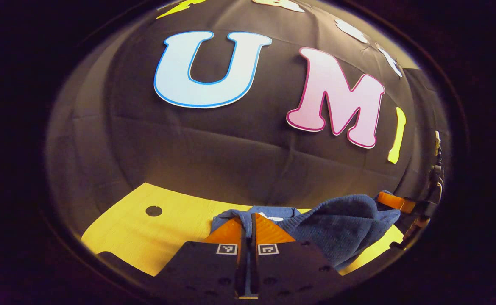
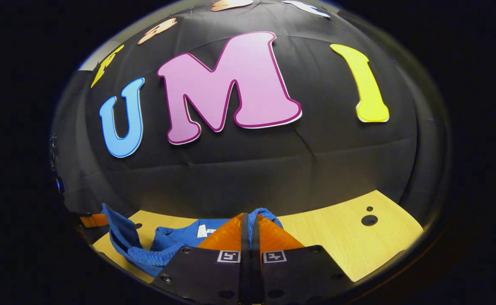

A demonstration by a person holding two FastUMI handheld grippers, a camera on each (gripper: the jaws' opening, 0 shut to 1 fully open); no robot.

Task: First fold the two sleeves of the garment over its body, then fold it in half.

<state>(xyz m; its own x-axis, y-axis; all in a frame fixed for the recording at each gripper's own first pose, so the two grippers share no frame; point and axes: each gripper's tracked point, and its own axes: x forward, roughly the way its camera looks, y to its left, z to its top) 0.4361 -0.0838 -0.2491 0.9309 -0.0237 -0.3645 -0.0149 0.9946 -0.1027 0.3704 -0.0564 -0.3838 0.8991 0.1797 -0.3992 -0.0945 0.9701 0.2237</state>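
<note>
A blue knit garment [image 1: 341, 228] lies bunched on the wooden table [image 1: 146, 237]. In the left gripper view my left gripper [image 1: 248, 222] is shut on a fold of its blue cloth, which rises between the two fingers. The rest of the garment heaps up to the right of it. In the right gripper view my right gripper [image 2: 249, 222] is shut on another edge of the garment [image 2: 159, 245], and a loop of cloth sticks up past the fingertips. A white tag [image 2: 202, 231] shows on the garment left of the fingers. The other gripper [image 1: 394, 202] shows beyond the heap.
The light wooden table [image 2: 337, 241] has a round dark hole [image 2: 369, 220] at the right in the right gripper view and a hole [image 1: 153, 210] at the left in the left gripper view. The black booth wall stands close behind the table.
</note>
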